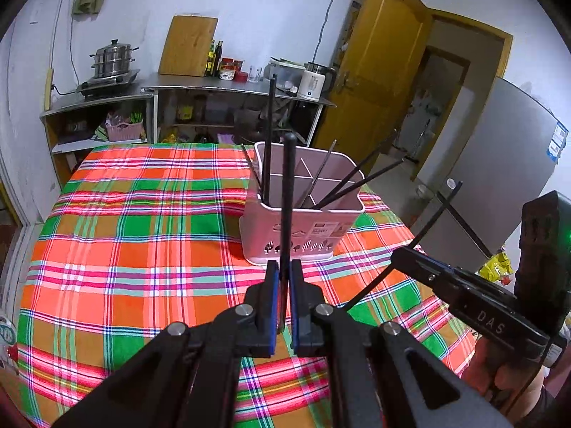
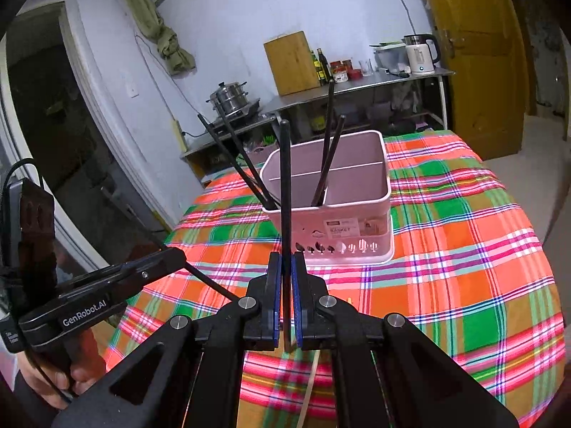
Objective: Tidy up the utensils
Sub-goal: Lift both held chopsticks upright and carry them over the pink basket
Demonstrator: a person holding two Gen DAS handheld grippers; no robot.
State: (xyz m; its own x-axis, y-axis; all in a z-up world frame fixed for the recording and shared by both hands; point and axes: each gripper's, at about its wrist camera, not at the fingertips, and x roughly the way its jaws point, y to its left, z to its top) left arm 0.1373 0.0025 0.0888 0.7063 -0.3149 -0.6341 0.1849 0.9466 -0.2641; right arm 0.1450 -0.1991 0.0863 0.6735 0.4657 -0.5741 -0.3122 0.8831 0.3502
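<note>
The left wrist view shows the fridge and the open doorway on its right; the right wrist view does not. The right wrist view shows a pale thin stick lying on the checked cloth below the jaws.

The left gripper has its jaws pinching one black chopstick, standing almost straight up. The right gripper pinches another black chopstick the same way.

The pink basket sits on the cloth-covered surface, just past both grippers. It has dividers inside. More black chopsticks lean in it, pointing out different ways.
</note>
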